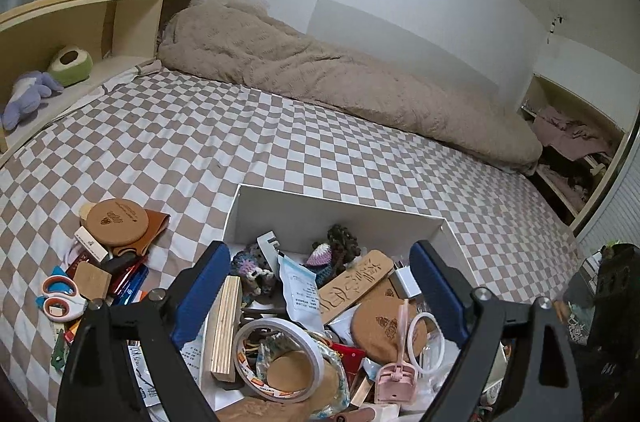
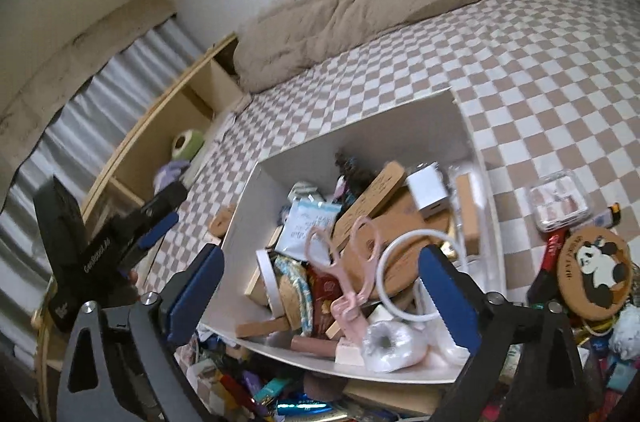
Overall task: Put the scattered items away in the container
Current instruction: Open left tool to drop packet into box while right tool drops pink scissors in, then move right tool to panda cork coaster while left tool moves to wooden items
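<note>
A white box (image 1: 340,210) sits on the checkered bed, full of small items: a tape roll (image 1: 280,354), a wood block (image 1: 226,326), pink scissors (image 1: 396,370), cork coasters. My left gripper (image 1: 320,286) hangs open and empty over the box. My right gripper (image 2: 324,286) is open and empty over the same box (image 2: 360,130), above the pink scissors (image 2: 344,274) and a white ring (image 2: 404,266). The left gripper also shows in the right wrist view (image 2: 156,218). Scattered items lie left of the box (image 1: 100,262) and to its right, among them a panda coaster (image 2: 596,266).
A beige duvet (image 1: 320,70) lies along the wall at the back of the bed. A wooden shelf (image 1: 80,26) with plush toys stands at the left. A clear plastic case (image 2: 558,202) lies on the bed right of the box. More clutter (image 2: 280,390) lies in front of the box.
</note>
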`<state>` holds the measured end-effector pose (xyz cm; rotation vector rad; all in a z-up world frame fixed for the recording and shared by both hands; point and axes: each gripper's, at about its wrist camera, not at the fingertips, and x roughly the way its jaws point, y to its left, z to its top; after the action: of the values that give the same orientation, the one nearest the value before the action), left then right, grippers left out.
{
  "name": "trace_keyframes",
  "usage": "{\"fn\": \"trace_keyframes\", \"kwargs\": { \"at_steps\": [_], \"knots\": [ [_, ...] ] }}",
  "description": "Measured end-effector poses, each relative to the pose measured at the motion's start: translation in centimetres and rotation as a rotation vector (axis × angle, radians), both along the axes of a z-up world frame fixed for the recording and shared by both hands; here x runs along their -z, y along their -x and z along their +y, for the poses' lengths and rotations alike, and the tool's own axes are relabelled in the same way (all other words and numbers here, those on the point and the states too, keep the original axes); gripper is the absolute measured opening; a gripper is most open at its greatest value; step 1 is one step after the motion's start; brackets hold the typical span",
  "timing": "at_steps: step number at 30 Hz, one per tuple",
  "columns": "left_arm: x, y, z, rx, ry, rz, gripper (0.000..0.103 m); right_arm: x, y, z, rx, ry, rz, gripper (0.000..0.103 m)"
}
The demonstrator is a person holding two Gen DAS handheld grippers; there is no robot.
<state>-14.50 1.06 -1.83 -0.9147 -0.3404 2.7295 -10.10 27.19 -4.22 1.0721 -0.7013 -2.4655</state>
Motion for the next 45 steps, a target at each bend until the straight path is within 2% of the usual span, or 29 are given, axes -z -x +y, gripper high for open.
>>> {"fn": "trace_keyframes", "kwargs": {
  "at_steps": [2, 6, 7, 8, 9, 19, 22, 29, 36, 45],
  "knots": [
    [-0.1, -0.1, 0.0, 0.002, 0.002, 0.002, 0.092, -0.2, -0.1, 0.5, 0.021, 0.009, 0.011, 0.103],
    [-0.3, -0.3, 0.1, 0.004, 0.015, 0.007, 0.092, -0.6, -0.5, 1.1, 0.06, 0.007, 0.036, 0.103],
    [-0.4, -0.4, 0.2, 0.004, 0.021, 0.008, 0.094, -0.6, -0.7, 1.2, 0.071, 0.003, 0.042, 0.103],
    [-0.4, -0.5, 0.2, 0.003, 0.028, 0.01, 0.102, -0.7, -0.7, 1.4, 0.083, -0.003, 0.047, 0.103],
    [-0.4, -0.6, 0.3, 0.0, 0.034, 0.015, 0.103, -0.8, -0.8, 1.6, 0.094, -0.011, 0.051, 0.103],
    [0.1, -0.4, 0.1, -0.025, 0.084, -0.003, 0.103, -1.8, -1.6, 3.4, 0.203, -0.098, 0.103, 0.103],
    [0.3, -0.3, 0.0, -0.032, 0.105, -0.015, 0.103, -1.9, -1.7, 4.2, 0.224, -0.109, 0.098, 0.103],
    [0.7, -0.3, -0.5, -0.089, 0.158, -0.024, 0.103, -2.1, -2.4, 6.2, 0.331, -0.217, 0.096, 0.103],
    [1.3, -0.1, -0.8, -0.119, 0.194, -0.036, 0.103, -1.9, -2.7, 8.4, 0.411, -0.272, 0.067, 0.103],
    [1.7, 0.1, -1.0, -0.152, 0.239, -0.052, 0.103, -0.6, -2.5, 9.8, 0.464, -0.352, 0.012, 0.103]
  ]
}}
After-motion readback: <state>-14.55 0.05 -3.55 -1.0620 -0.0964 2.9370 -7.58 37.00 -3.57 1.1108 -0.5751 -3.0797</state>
